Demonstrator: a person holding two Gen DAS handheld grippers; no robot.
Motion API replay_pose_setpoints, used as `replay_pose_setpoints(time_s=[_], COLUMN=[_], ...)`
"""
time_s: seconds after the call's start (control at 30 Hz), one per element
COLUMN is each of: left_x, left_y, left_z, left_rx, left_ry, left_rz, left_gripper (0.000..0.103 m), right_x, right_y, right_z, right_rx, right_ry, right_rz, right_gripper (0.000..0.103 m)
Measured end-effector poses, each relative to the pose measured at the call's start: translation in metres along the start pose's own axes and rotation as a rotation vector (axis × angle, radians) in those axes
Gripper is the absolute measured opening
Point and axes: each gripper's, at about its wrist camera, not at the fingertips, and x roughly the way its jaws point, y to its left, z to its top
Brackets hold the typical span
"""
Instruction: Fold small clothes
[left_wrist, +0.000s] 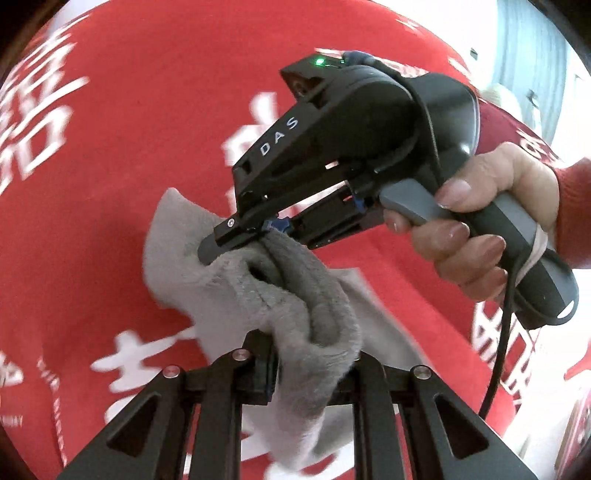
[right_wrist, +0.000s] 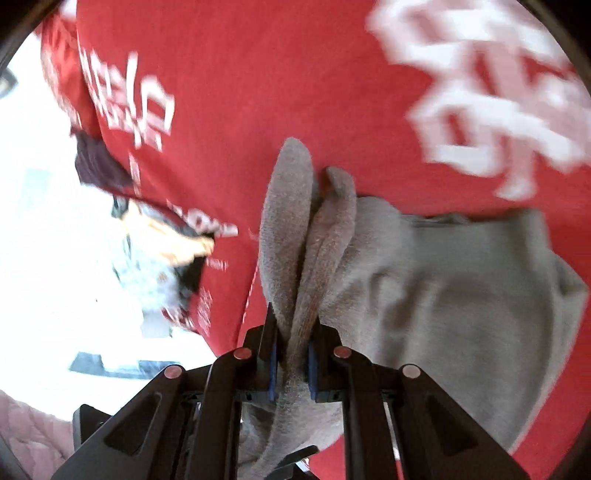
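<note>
A small grey fleece garment (left_wrist: 295, 310) hangs above a red cloth with white characters (left_wrist: 129, 147). My left gripper (left_wrist: 291, 369) is shut on one bunched edge of it, close to the camera. My right gripper (left_wrist: 240, 240) shows in the left wrist view, held by a hand, shut on another edge of the same garment just beyond. In the right wrist view my right gripper (right_wrist: 291, 365) pinches several folded layers of the grey garment (right_wrist: 443, 295), which spreads to the right over the red cloth (right_wrist: 240, 74).
The red cloth covers the whole work surface. Its edge and a bright floor with a dark patterned item (right_wrist: 159, 251) lie to the left in the right wrist view. A black cable (left_wrist: 498, 362) trails from the right gripper's handle.
</note>
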Motion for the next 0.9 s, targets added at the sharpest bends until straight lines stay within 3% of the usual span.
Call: replay_pose_setpoints(time_s=[0.13, 0.43, 0.63, 0.67, 0.7, 0.77, 0.83, 0.9], left_x=[0.037, 0.114, 0.107, 0.103, 0.099, 0.083, 0.067, 0.056], left_y=[-0.048, -0.103, -0.104, -0.101, -0.098, -0.088, -0.081, -0.070], left_z=[0.001, -0.039, -0.038, -0.036, -0.036, -0.033, -0.032, -0.035], left_rx=[0.059, 0.105, 0.067, 0.058, 0.055, 0.044, 0.040, 0.026], left_ry=[0.059, 0.249, 0.265, 0.277, 0.286, 0.281, 0.272, 0.293], left_rz=[-0.056, -0.084, -0.068, -0.072, -0.070, -0.042, -0.037, -0.016], left_gripper=[0.018, 0.018, 0.018, 0.022, 0.041, 0.068, 0.068, 0.068], right_x=[-0.030, -0.009, -0.001, 0.000, 0.001, 0.001, -0.006, -0.019], right_y=[-0.063, -0.185, -0.175, -0.170, -0.165, -0.156, -0.144, -0.138], right_z=[-0.028, -0.079, -0.077, -0.076, -0.076, -0.074, -0.078, -0.080], right_rx=[0.102, 0.323, 0.292, 0.288, 0.286, 0.286, 0.283, 0.280], right_ry=[-0.065, -0.077, -0.056, -0.047, -0.039, -0.015, -0.011, -0.018], right_rz=[-0.011, -0.107, -0.137, -0.150, -0.161, -0.195, -0.237, -0.258], right_gripper=[0.013, 0.013, 0.018, 0.018, 0.019, 0.022, 0.026, 0.040])
